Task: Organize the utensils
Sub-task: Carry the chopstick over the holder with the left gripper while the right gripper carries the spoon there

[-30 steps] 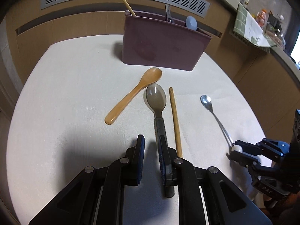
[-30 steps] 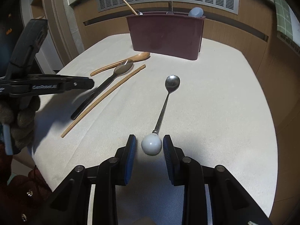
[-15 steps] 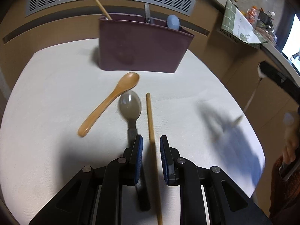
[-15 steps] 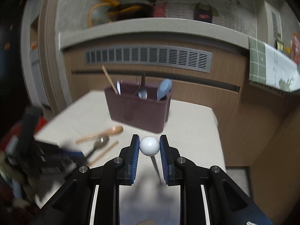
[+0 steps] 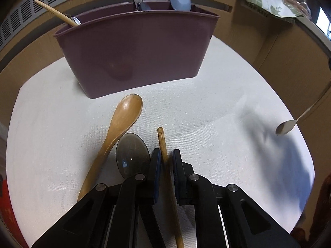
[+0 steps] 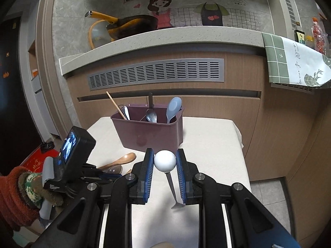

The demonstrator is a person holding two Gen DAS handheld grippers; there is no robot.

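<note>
White cloth covers the table [image 5: 217, 95] below a wooden counter front with a slatted vent. On it the left gripper [image 5: 165, 161] has its jaws closing around the wooden chopstick [image 5: 163, 144], which runs between the blue pads; whether the pads already press on it cannot be told. Just left of that gripper lies the dark translucent spoon [image 5: 132, 153], and left of that the wooden spoon [image 5: 118, 132], its bowl pointing toward the maroon utensil holder [image 5: 140, 51] standing further off. The holder already contains a chopstick, metal utensils and a pale blue spoon [image 5: 180, 0].

The right gripper [image 6: 165, 164] is clamped on the white ball end of the metal spoon [image 6: 165, 161], whose stem hangs down clear of the table, in front of the holder.

A second ago the left gripper straddled the dark spoon's handle and the chopstick lay outside its right finger; now the chopstick is between the fingers. The metal spoon lay flat on the cloth then and is now lifted off it.
</note>
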